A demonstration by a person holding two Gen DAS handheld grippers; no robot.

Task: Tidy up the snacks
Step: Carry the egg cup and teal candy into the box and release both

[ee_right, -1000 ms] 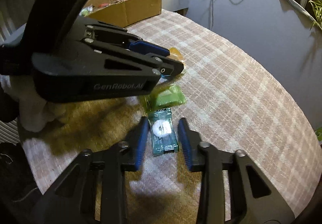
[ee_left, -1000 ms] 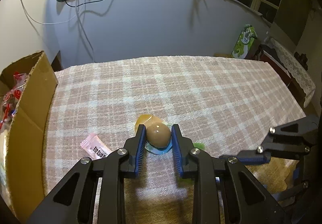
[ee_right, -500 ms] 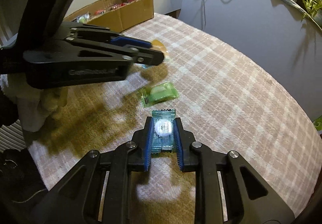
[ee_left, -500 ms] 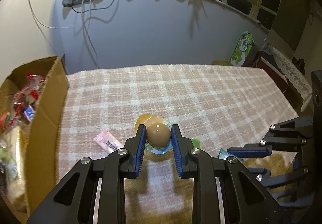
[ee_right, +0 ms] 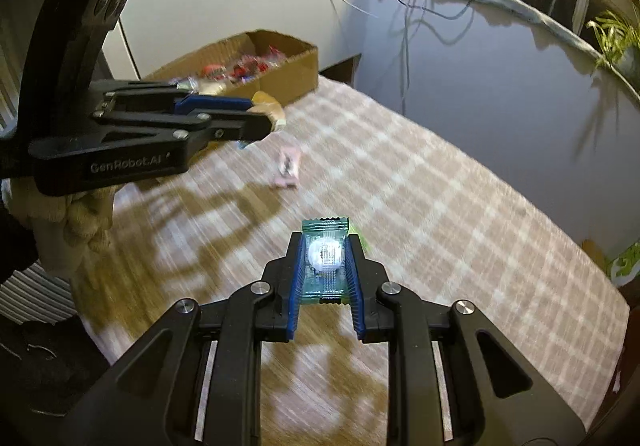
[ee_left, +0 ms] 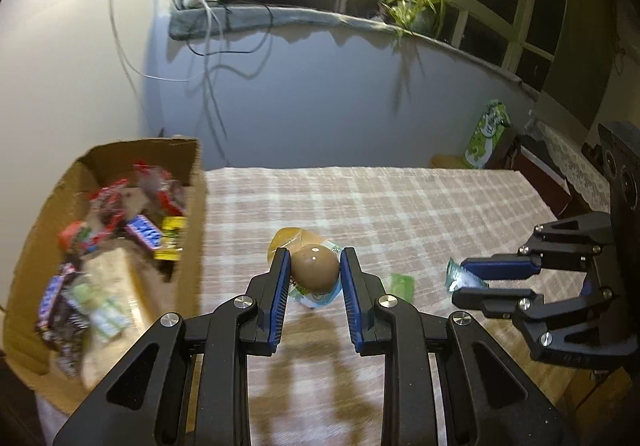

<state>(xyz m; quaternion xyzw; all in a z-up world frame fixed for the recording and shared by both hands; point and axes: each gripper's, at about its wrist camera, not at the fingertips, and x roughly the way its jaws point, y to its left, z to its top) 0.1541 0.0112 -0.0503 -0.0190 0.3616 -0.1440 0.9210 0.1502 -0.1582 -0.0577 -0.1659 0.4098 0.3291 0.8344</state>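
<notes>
My left gripper (ee_left: 314, 270) is shut on a brown egg-shaped snack in a clear wrapper (ee_left: 313, 270) and holds it above the checked tablecloth. It also shows in the right wrist view (ee_right: 256, 117) at the left. My right gripper (ee_right: 325, 254) is shut on a green-wrapped white candy (ee_right: 325, 256), lifted off the table; it shows in the left wrist view (ee_left: 476, 282) at the right. A cardboard box (ee_left: 192, 181) holding several snacks stands at the table's left end, also in the right wrist view (ee_right: 296, 69).
A pink packet (ee_right: 288, 167) and a light green packet (ee_left: 401, 285) lie on the tablecloth (ee_left: 400, 205). A green bag (ee_left: 488, 133) stands at the far right edge. A wall and windowsill with cables and a plant run behind the table.
Both grippers have lifted with their snacks. The left one has swung left, bringing the box further into view. The right gripper went from open around the candy to shut on it.
</notes>
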